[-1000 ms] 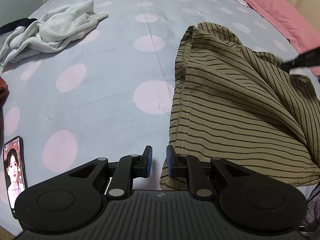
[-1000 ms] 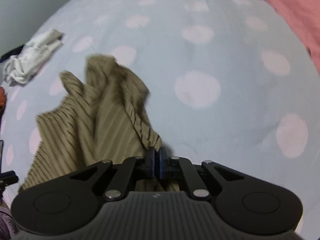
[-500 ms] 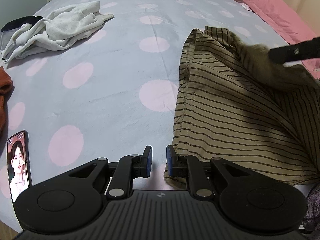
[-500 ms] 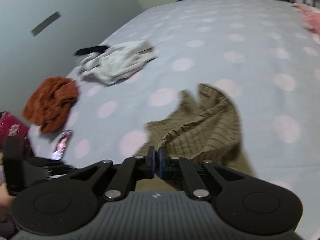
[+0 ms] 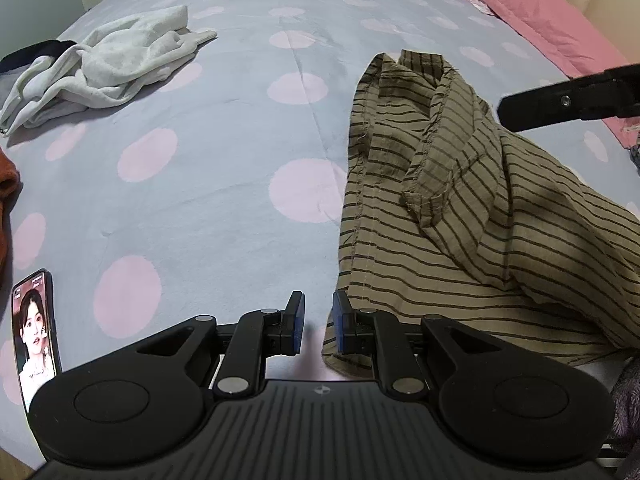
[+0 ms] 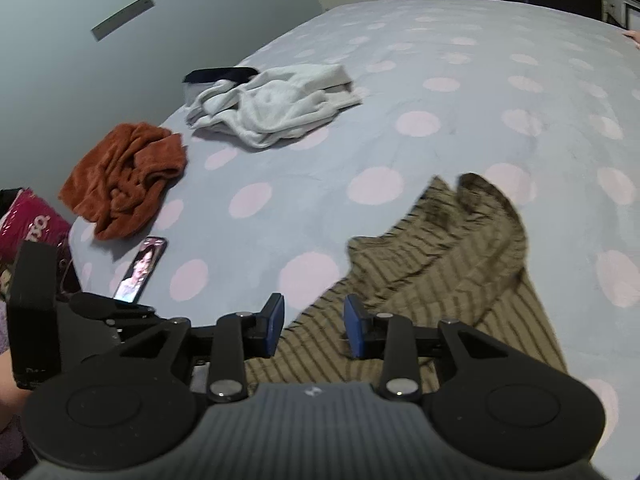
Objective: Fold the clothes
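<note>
The left gripper (image 5: pixel 318 328) is parted and empty, a hem corner of the striped olive shirt (image 5: pixel 460 216) just beside its right pad. The right gripper (image 6: pixel 314 326) gapes wide above the shirt (image 6: pixel 432 280), holding nothing. Only the right wrist view shows the whole rust-orange garment (image 6: pixel 124 176) far to its left; only the left wrist view shows the pink pillow (image 5: pixel 540 20) far ahead-right. Both show the phone (image 5: pixel 34 328) and white garment (image 5: pixel 108 68) on the dotted bedspread (image 5: pixel 224 168), with a grey wall (image 6: pixel 100 40) beyond.

The left tool (image 5: pixel 318 328) sits low near the bed's front edge, jaws slightly parted and gripping nothing. The right tool (image 6: pixel 314 326) hangs higher, jaws spread wide and empty, angled toward the left one.
</note>
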